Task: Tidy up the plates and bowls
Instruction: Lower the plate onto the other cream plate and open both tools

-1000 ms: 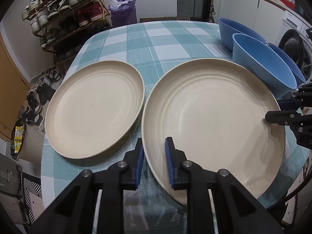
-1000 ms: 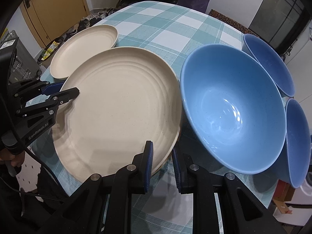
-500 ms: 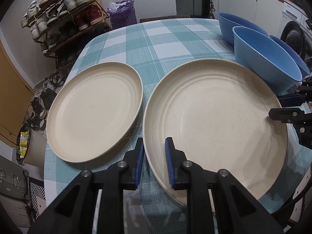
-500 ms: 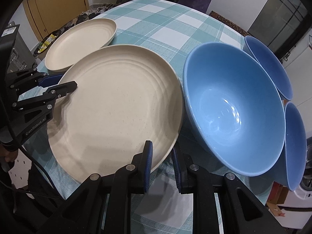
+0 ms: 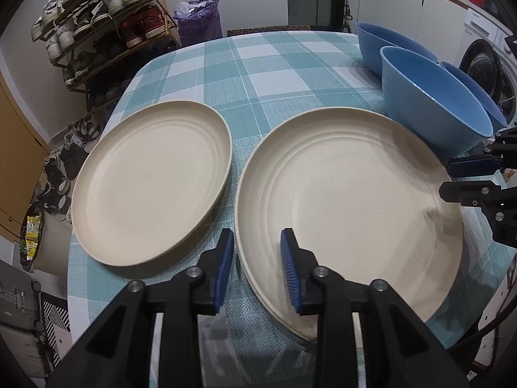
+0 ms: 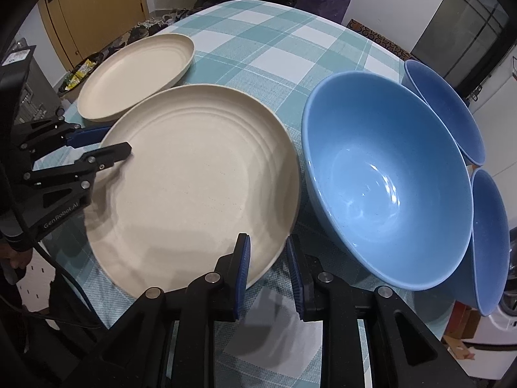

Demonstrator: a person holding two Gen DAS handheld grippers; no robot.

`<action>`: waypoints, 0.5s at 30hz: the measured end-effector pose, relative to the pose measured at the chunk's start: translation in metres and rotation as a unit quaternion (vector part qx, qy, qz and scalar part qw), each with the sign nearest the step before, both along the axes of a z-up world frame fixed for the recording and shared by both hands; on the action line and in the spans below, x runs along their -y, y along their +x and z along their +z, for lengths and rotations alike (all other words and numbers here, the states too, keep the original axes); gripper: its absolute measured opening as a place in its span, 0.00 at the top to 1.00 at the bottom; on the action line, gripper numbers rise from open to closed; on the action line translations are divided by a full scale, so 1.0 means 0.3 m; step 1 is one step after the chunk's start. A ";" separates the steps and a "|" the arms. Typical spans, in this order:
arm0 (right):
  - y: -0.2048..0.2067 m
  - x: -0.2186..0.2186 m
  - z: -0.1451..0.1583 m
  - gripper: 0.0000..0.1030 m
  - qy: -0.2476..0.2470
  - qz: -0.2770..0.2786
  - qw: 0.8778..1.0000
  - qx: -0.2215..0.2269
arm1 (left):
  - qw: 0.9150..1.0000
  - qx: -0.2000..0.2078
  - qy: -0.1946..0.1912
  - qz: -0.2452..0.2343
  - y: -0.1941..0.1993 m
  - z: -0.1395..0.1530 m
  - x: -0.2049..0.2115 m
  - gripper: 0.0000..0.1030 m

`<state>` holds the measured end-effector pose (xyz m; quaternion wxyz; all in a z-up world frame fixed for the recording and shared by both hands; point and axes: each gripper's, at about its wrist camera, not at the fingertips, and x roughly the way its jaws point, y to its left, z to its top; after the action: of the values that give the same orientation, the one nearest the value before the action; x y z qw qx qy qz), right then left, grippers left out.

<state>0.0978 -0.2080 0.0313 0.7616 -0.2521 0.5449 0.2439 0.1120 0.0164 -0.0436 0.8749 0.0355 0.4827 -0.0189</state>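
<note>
Two cream plates lie on the checked table. The near cream plate [image 5: 349,194] [image 6: 194,181] has both grippers at its rim. My left gripper [image 5: 257,268] [image 6: 100,145] straddles its left edge with jaws open, one finger over the plate and one outside. My right gripper [image 6: 266,268] [image 5: 452,177] straddles its right edge, jaws open. The far cream plate [image 5: 152,181] [image 6: 135,74] lies free beside it. Three blue bowls stand to the right: a light blue bowl [image 6: 384,177] [image 5: 433,100] and two darker bowls [image 6: 446,110] [image 6: 491,236].
The table [image 5: 265,74] has a teal checked cloth. A shoe rack [image 5: 106,26] and a purple bag [image 5: 197,19] stand beyond its far end. A washing machine [image 5: 488,71] is at the right. An orange door [image 6: 93,9] is at the left.
Both grippers have opened wider around the near plate's rim. The plate seems unmoved; both cameras have shifted slightly.
</note>
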 end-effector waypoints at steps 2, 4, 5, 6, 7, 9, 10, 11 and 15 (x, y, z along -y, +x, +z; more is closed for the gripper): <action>-0.001 -0.002 0.007 0.68 0.008 0.000 1.000 -0.003 | 1.000 0.003 -0.007 -0.003 -0.010 0.012 -0.001 0.53; -0.005 -0.006 0.017 0.60 0.019 0.003 1.000 -0.003 | 1.000 0.006 -0.019 -0.004 -0.019 0.028 -0.005 0.52; -0.006 -0.008 0.021 0.58 0.022 0.005 1.000 -0.003 | 1.000 0.008 -0.021 -0.003 -0.023 0.033 -0.006 0.52; -0.008 -0.010 0.026 0.55 0.025 0.006 1.000 -0.003 | 1.000 0.011 -0.022 -0.004 -0.029 0.044 -0.009 0.52; -0.010 -0.011 0.032 0.53 0.031 0.007 0.999 -0.003 | 1.000 0.013 -0.022 -0.004 -0.034 0.050 -0.010 0.51; -0.015 -0.014 0.043 0.49 0.036 0.006 0.999 -0.002 | 1.000 0.018 -0.019 -0.005 -0.045 0.069 -0.015 0.51; -0.017 -0.013 0.047 0.42 0.041 0.007 0.999 -0.002 | 1.000 0.021 -0.021 -0.004 -0.052 0.078 -0.018 0.50; -0.022 -0.014 0.057 0.37 0.051 0.008 0.999 -0.002 | 0.999 0.025 -0.024 -0.003 -0.059 0.089 -0.023 0.48; -0.029 -0.009 0.099 0.25 0.081 0.005 0.997 0.006 | 0.999 0.046 -0.023 0.009 -0.085 0.130 -0.046 0.20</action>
<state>0.0890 -0.2053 0.0610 0.7812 -0.1942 0.5178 0.2898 0.0864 0.0303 -0.0045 0.8967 0.0117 0.4421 -0.0201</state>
